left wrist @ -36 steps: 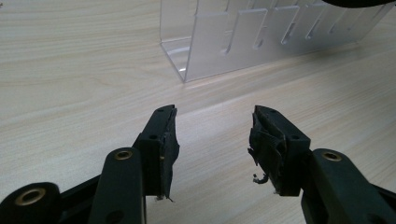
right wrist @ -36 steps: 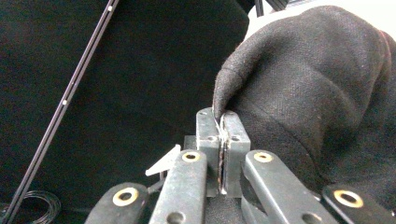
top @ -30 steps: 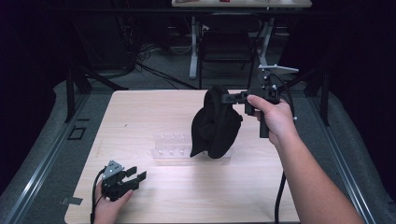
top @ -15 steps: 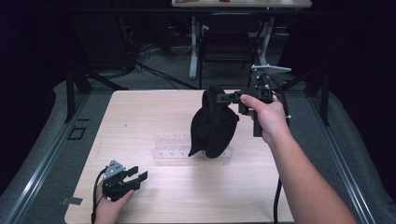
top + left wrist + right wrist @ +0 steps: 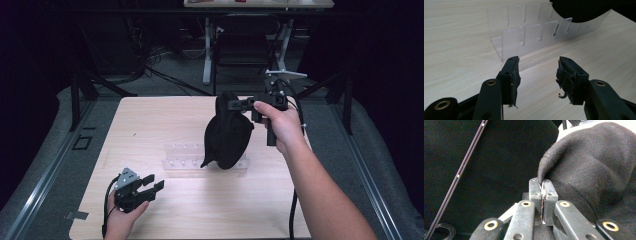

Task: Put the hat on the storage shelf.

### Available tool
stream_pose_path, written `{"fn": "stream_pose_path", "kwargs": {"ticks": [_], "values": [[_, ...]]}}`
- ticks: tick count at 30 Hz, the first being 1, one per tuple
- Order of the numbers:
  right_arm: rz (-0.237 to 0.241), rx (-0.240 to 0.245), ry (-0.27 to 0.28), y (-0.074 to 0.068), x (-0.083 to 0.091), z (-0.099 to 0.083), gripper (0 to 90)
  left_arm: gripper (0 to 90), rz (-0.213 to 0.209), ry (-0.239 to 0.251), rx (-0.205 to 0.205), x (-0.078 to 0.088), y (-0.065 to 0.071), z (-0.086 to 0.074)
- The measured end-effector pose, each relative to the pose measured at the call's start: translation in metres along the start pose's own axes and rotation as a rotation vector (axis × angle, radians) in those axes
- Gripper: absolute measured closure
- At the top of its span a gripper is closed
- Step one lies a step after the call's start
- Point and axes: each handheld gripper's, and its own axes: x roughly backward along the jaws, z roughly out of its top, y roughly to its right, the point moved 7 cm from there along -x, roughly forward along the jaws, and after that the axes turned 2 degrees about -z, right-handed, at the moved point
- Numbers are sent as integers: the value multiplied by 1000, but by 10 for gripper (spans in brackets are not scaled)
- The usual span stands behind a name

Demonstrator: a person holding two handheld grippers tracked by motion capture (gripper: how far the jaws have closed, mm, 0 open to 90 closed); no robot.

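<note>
High view: right gripper [image 5: 239, 104] clamped on just a pinch of black beanie [image 5: 227, 132], dangling over clear rack [image 5: 187, 155] mid-table. Thin bite, so could slip out, or probably snag and tip that rack. Left gripper [image 5: 150, 186] parked gaping, holding nothing.

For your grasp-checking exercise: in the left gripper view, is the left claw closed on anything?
No: the left claw stands open over bare table, nothing between its jaws, short of the clear rack.
</note>
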Motion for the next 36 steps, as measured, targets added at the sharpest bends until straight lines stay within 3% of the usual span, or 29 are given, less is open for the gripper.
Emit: {"fn": "stream_pose_path", "kwargs": {"ticks": [4,18,29,36], "values": [[-1,3,1,-3,-4,1,887,536,-9,1,-47,-3,9,12],[18,6,1,-7,-14,3,887,548,-68,12,-145,-30,48,52],[17,16,-5,-9,-15,2,887,549,-87,8,-166,-42,64,62],[21,15,-1,-11,-18,2,887,565,-123,10,-192,-45,80,69]]}}
